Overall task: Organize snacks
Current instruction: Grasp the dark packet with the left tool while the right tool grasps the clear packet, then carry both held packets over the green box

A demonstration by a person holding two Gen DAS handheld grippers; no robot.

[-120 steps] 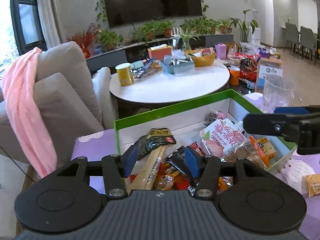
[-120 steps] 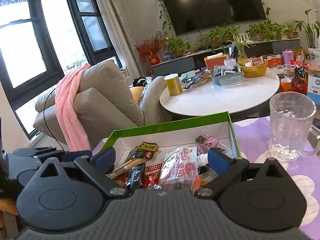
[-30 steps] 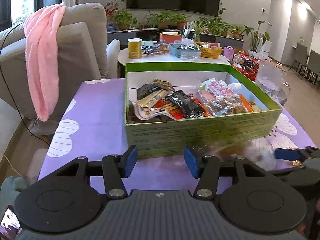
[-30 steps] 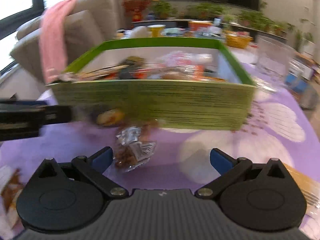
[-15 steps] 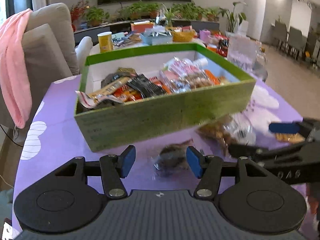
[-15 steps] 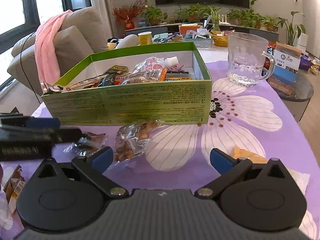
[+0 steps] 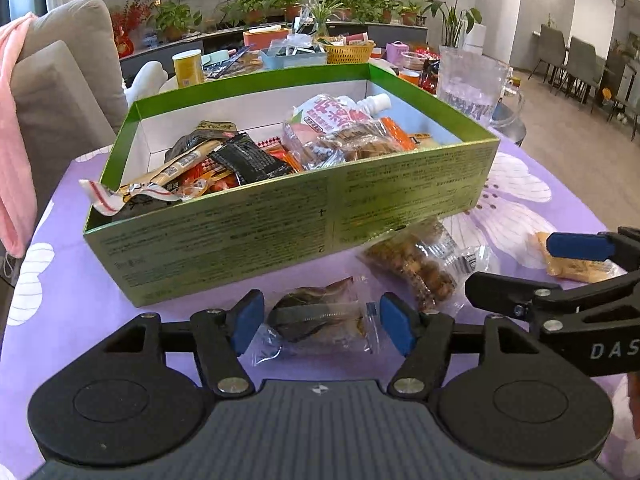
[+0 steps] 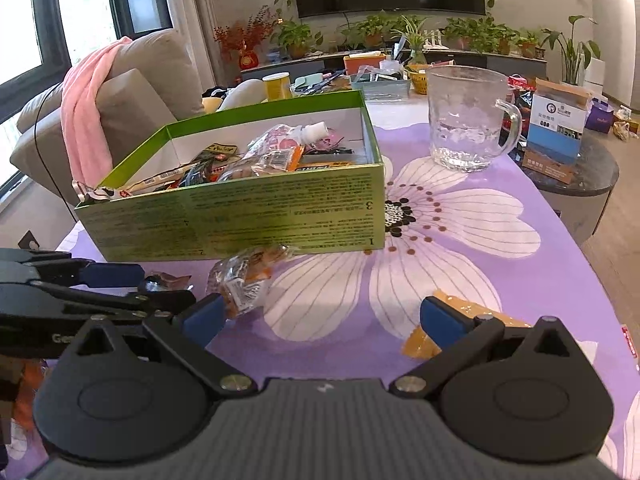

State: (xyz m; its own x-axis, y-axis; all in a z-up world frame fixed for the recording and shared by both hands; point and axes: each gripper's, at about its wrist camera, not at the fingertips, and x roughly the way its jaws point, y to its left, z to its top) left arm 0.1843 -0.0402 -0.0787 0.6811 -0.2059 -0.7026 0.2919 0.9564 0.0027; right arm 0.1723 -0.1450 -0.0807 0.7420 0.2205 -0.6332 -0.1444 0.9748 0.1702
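A green box (image 7: 280,224) full of snack packets stands on the purple flowered tablecloth; it also shows in the right wrist view (image 8: 240,216). My left gripper (image 7: 322,322) is open, its blue pads either side of a clear packet with a dark snack (image 7: 316,320) lying on the cloth. A clear bag of brown nuts (image 7: 416,264) lies by the box's front right corner, seen too in the right wrist view (image 8: 244,276). My right gripper (image 8: 320,316) is open and empty above the cloth. An orange packet (image 8: 472,320) lies by its right finger.
A glass mug (image 8: 468,120) stands right of the box. A round white table (image 7: 256,60) with a yellow can, baskets and clutter is behind. A grey sofa with a pink towel (image 8: 84,100) is on the left. A small box (image 8: 558,136) sits on a side table.
Both grippers pulled back from over the box to its front side. My left gripper has come down around the dark snack packet; my right gripper moved toward the orange packet.
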